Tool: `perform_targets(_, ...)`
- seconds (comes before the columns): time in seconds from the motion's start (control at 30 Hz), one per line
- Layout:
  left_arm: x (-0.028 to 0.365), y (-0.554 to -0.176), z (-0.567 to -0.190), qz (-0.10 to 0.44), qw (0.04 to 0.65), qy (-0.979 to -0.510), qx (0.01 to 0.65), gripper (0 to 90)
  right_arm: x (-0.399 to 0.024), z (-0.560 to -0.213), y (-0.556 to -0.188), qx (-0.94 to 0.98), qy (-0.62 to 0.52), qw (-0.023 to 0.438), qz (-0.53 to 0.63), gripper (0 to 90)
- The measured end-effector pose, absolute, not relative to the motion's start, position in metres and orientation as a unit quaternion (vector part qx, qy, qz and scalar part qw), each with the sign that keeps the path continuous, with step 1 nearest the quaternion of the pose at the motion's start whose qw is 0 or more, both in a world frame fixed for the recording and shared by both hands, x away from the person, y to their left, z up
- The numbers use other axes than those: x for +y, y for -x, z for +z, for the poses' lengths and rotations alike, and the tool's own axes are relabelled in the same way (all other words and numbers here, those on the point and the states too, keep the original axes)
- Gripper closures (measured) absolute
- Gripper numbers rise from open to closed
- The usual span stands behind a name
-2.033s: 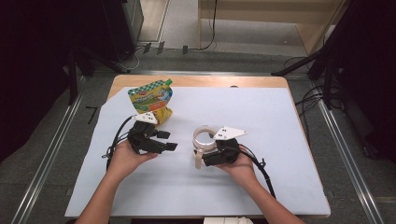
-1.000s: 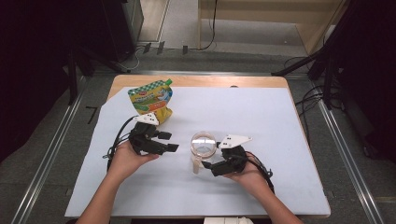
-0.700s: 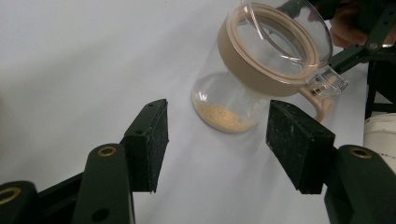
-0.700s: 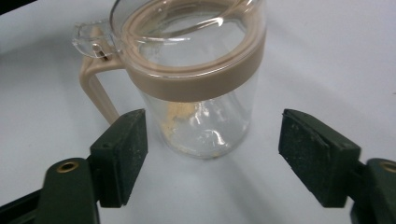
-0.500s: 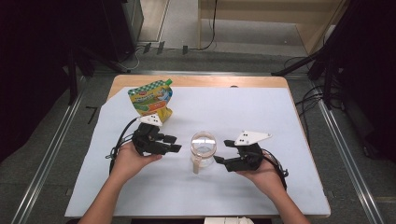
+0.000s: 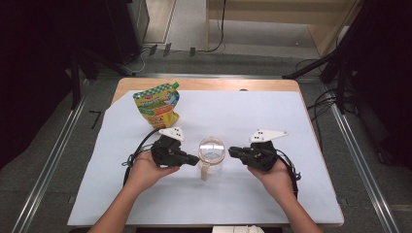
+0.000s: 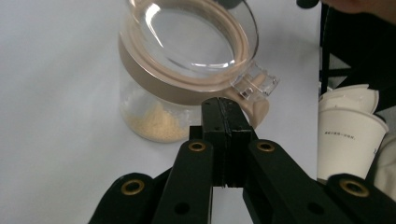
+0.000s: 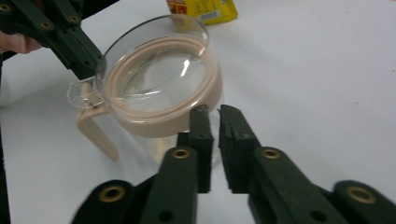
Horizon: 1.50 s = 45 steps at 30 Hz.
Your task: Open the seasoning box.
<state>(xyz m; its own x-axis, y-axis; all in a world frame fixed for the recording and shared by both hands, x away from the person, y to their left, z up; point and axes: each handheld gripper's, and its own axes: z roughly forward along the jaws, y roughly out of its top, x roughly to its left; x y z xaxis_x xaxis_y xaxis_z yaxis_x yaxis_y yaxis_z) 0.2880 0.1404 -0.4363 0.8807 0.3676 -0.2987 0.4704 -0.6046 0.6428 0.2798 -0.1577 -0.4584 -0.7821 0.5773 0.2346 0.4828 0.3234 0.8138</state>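
Observation:
A clear glass jar with a tan collar, tan handle and clear lid stands mid-table on the white mat; pale grains lie at its bottom. My left gripper sits just left of it, its jaws having just closed together with nothing between them; its tips reach the jar's lid latch. My right gripper is just right of the jar, jaws also just closed, a thin slit left and nothing held. The right gripper view shows the jar beyond its tips.
A yellow and green pouch lies at the back left of the mat. White paper cups stand off to the side in the left gripper view. Bare wood of the table runs along the far edge.
The right gripper has drawn back to the right, away from the jar, and closed. The left gripper has moved right up to the jar and closed. The jar stands alone.

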Motion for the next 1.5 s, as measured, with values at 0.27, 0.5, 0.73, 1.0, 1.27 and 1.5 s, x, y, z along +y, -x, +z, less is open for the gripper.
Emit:
perform_targets(0.27, 0.138, -0.289, -0.440, -0.072, 0.377, -0.892, 0.237, 90.0, -0.151, -0.460, -0.278, 0.817, -0.323, 0.046, 0.475, 90.0)
perform_targets(0.5, 0.132, -0.288, -0.444, -0.083, 0.372, -0.893, 0.238, 90.0, -0.150, -0.461, -0.278, 0.820, -0.323, 0.044, 0.471, 90.0)
perform_targets(0.73, 0.127, -0.285, -0.445, -0.076, 0.365, -0.898, 0.234, 90.0, -0.150, -0.462, -0.279, 0.819, -0.326, 0.049, 0.469, 90.0)
perform_targets(1.0, 0.112, -0.278, -0.446, -0.091, 0.379, -0.896, 0.212, 90.0, -0.153, -0.462, -0.280, 0.818, -0.332, 0.060, 0.466, 90.0)
perform_targets(1.27, 0.096, -0.273, -0.445, -0.115, 0.400, -0.890, 0.185, 90.0, -0.162, -0.458, -0.277, 0.813, -0.351, 0.061, 0.459, 90.0)
perform_targets(1.5, 0.094, -0.273, -0.440, -0.125, 0.385, -0.895, 0.186, 87.8, -0.171, -0.450, -0.260, 0.814, -0.355, 0.067, 0.454, 90.0)
